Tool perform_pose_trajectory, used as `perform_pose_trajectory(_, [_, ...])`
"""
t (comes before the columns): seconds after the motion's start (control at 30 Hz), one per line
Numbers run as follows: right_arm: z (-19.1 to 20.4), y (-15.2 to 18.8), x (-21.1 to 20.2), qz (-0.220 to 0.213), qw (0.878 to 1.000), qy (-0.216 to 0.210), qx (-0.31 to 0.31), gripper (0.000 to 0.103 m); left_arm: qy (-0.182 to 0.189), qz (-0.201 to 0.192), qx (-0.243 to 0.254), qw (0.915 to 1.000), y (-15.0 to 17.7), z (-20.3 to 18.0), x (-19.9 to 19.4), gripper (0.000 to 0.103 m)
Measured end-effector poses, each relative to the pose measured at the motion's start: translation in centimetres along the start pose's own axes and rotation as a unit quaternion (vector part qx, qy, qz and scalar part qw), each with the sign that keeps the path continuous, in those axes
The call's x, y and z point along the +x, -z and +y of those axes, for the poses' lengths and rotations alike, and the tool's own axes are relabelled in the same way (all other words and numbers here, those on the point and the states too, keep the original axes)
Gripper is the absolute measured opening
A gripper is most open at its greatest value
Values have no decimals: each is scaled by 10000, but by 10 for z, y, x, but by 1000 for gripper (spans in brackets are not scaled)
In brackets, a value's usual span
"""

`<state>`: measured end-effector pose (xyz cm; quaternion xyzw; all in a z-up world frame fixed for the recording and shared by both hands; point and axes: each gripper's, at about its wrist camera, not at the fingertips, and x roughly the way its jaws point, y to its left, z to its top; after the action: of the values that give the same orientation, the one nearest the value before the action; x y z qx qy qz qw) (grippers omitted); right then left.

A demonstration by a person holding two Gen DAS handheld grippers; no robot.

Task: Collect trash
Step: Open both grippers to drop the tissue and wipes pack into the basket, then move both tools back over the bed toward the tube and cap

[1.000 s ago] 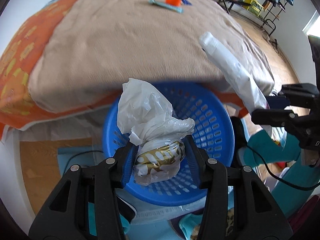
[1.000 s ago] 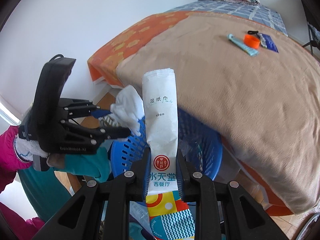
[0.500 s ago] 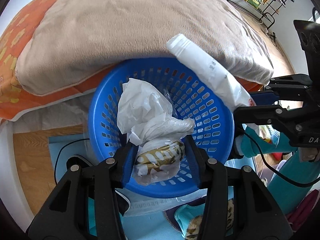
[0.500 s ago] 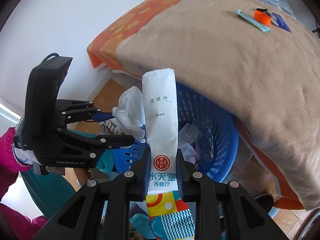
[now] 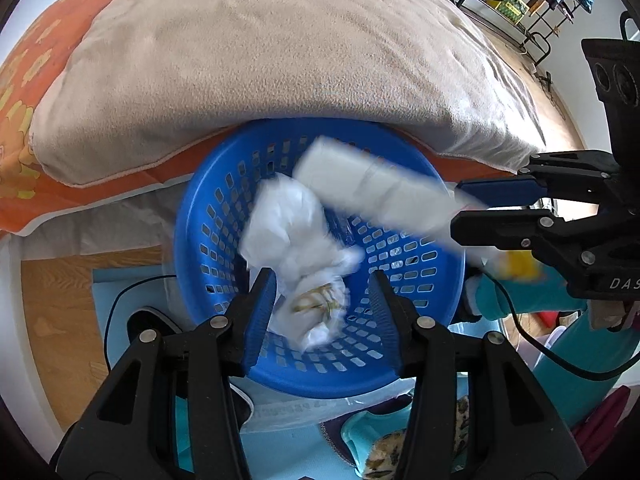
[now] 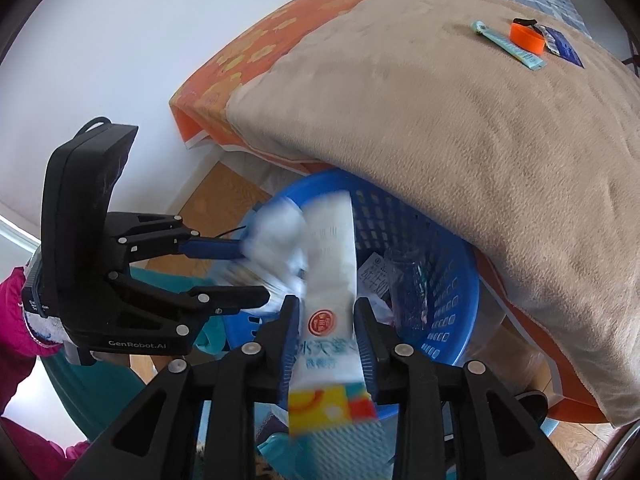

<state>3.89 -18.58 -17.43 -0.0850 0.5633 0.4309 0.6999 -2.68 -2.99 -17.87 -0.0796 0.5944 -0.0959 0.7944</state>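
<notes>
A round blue basket (image 5: 208, 240) (image 6: 452, 320) stands on the floor, half under the bed's edge. My left gripper (image 5: 322, 288) (image 6: 252, 272) hangs over it with its jaws opening. A crumpled white plastic bag (image 5: 296, 232) with a gold wrapper inside is blurred between them, loose from the right pad. My right gripper (image 6: 326, 316) (image 5: 460, 208) is over the basket's other side, its jaws opening too. The long white wet-wipe packet (image 6: 330, 264) (image 5: 372, 196) between them is blurred and tilted, slipping free.
A bed with a tan blanket (image 5: 280, 60) over an orange sheet overhangs the basket. A teal tube (image 6: 508, 46), an orange ring (image 6: 526, 38) and a blue packet (image 6: 562, 44) lie far up the bed. A receipt and clear plastic lie in the basket. Wooden floor lies to the left.
Both pairs of jaws have widened. The bag and the packet, gripped firmly before, are now blurred and sliding down toward the basket. The packet has tipped over.
</notes>
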Motion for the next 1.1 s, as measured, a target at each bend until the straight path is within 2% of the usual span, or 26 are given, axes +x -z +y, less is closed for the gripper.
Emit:
perform_pose_trajectory(0.03, [0, 0, -1, -10, 10000, -2, 1, 31, -12, -15, -2, 10000, -1, 0, -1, 64])
perform_pose_trajectory(0.07, [-1, 0, -3, -24, 10000, 5, 1, 38, -34, -65, 3, 10000, -1, 0, -2, 68])
perform_pose_trajectory(0.1, [-1, 0, -4, -53, 10000, 50, -4, 53, -41, -104, 12, 9999, -1, -1, -3, 71])
perform_pose_trajectory(0.17, [-1, -1, -9, -153, 9997, 187, -31, 66, -54, -138, 30, 9999, -3, -2, -5, 71])
perform_pose_trajectory(0.33, [-3, -1, -17, -306, 9991, 285, -8, 69, -98, -143, 2, 9998, -4, -1, -5, 71])
perform_pose_trajectory(0.6, [-6, -2, -26, -477, 9978, 457, 82, 84, -142, -148, 11, 9998, -6, -3, -4, 71])
perform_pose_trajectory(0.87, [-8, -8, -41, -710, 9949, 697, 168, 85, -150, -158, -30, 9998, -12, -3, -5, 71])
perform_pose_trajectory(1.1, [-12, -17, -63, -1120, 9868, 1154, 193, 85, -85, -242, -196, 9995, -25, 1, -11, 71])
